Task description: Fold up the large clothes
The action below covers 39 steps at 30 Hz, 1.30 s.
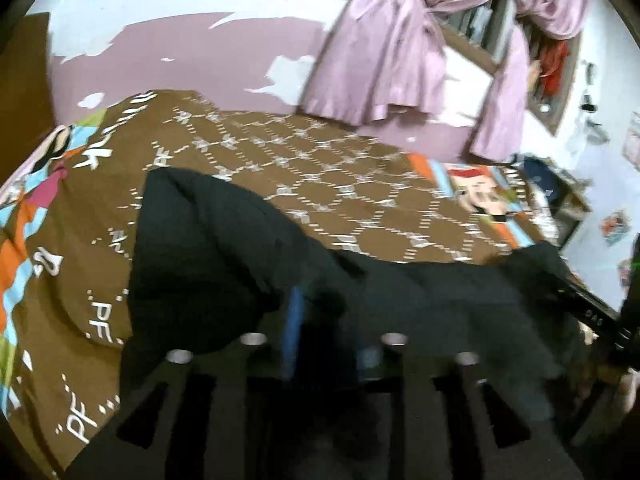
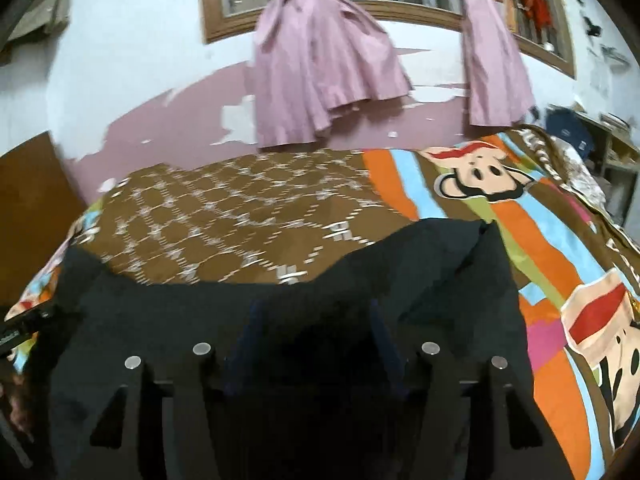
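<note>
A large black garment [image 1: 224, 248] is held up over a bed with a brown patterned cover [image 1: 320, 176]. In the left wrist view my left gripper [image 1: 320, 320] is shut on the garment's edge, its blue fingers [image 1: 290, 328] half buried in cloth. The right gripper's black body [image 1: 592, 312] shows at the right edge. In the right wrist view the same garment [image 2: 420, 280] drapes over my right gripper [image 2: 316, 328], which is shut on its edge; dark blue fingers [image 2: 380, 336] show through the folds. The left gripper's body [image 2: 16, 328] sits at the left edge.
The bed cover [image 2: 540, 240] has bright stripes and cartoon monkey faces [image 2: 476, 176]. Pink curtains [image 2: 320, 72] hang from a window on the peeling pink and white wall behind. A shelf with clutter [image 1: 560, 200] stands at the bed's right end. A brown headboard [image 2: 28, 200] is at left.
</note>
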Available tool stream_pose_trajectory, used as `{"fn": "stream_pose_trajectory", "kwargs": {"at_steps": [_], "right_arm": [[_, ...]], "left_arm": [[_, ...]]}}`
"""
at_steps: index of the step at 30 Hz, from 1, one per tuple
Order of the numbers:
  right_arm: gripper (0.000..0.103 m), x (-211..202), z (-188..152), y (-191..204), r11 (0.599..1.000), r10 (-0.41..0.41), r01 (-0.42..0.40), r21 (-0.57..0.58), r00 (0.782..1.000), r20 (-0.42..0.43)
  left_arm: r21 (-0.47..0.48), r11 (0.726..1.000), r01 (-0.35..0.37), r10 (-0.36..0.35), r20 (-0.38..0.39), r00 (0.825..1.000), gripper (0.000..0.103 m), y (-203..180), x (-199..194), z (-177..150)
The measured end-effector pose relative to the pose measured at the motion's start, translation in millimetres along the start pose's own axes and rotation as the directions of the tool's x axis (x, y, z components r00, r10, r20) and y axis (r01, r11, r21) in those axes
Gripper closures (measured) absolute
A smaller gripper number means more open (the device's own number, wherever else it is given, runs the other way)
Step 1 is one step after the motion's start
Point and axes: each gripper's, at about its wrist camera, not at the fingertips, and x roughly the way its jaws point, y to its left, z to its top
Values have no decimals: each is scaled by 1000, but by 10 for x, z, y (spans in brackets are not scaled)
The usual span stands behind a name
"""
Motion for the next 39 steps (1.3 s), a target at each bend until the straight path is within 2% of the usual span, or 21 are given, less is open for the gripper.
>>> {"fn": "stream_pose_trajectory", "kwargs": {"at_steps": [1,3,5,6,10,14,16,19,21,25,27,33,39], "right_arm": [[49,-67,-13,47,1000,12,-12,-16,1000,-1],[36,-178,-28,113,999,32,-32,-35,999,0],[29,-355,-23,167,998,47,-46,-47,999,22],[27,-424,-19,182,998,50,-48,-47,998,29],[23,-712,0,239,997,67,-66,-37,997,47],[10,-1020,21,324,995,89,-86,-51,994,66],[9,-1171,25,354,994,96,-92,-57,993,76],[3,-1453,32,410,993,112,-107,-57,990,87],[1,-1632,38,432,992,119,-114,-52,988,97],[0,-1994,26,487,990,135,-130,-51,985,111],[0,-2151,4,525,990,134,-128,-59,984,114],[0,-2632,-122,664,985,152,-140,-99,981,123],[0,-3045,-342,732,981,168,-152,-119,977,135]], "left_arm": [[13,1000,17,-17,-4,1000,69,-44,-36,6],[41,998,37,-36,-33,999,69,-158,-113,-20],[67,997,46,-42,-60,997,68,-278,-170,-11],[87,995,39,-33,-63,997,62,-346,-227,-12],[79,996,30,-29,-14,999,25,-495,-472,33],[25,998,49,-50,19,999,15,-582,-738,108],[16,999,49,-49,26,998,4,-632,-856,128],[15,999,52,-53,38,998,2,-721,-1091,112],[19,1000,13,-14,38,999,2,-784,-1277,85],[9,999,-39,38,47,998,2,-869,-1642,6],[20,999,-40,39,41,998,2,-915,-1780,-5],[103,994,-44,39,50,998,2,-1144,-2262,-53],[185,982,-46,41,28,999,2,-1333,-2734,-296]]}}
